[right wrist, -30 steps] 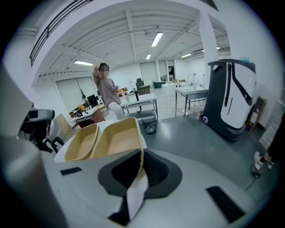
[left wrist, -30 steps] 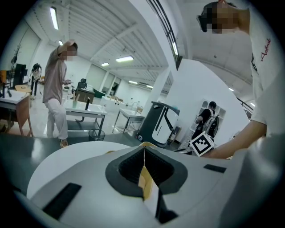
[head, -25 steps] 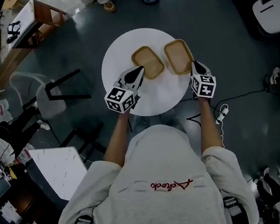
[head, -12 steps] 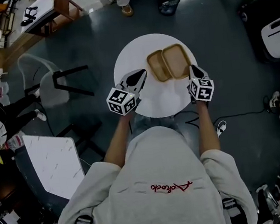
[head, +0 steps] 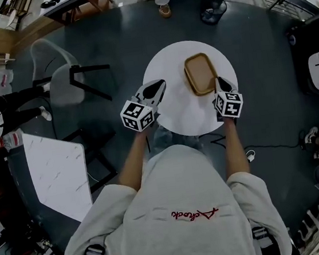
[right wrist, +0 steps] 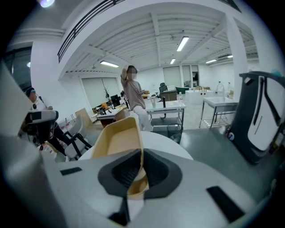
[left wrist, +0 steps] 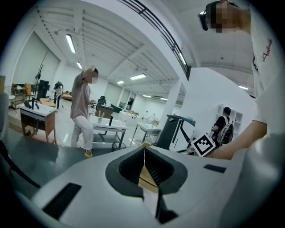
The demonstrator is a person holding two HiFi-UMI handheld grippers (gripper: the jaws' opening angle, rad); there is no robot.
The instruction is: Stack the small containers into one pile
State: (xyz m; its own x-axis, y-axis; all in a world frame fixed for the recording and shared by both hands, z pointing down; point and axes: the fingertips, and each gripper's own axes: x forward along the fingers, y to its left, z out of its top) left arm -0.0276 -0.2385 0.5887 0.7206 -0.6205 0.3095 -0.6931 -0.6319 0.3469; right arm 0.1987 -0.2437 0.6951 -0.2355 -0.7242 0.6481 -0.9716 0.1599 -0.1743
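The near rim of an empty tan container [head: 200, 74] is clamped by the right gripper [head: 219, 81] above the round white table [head: 174, 108]. The left gripper [head: 159, 85] is closed on nothing, well apart from it.

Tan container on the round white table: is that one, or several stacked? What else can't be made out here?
- Pile count: head view shows the tan shallow container from straight above as one outline; anything nested under it is hidden.
- Its near corner: covered by the right gripper, shut on its wall.
- White round table: in the left gripper view, mostly blocked by the shut left gripper itself.
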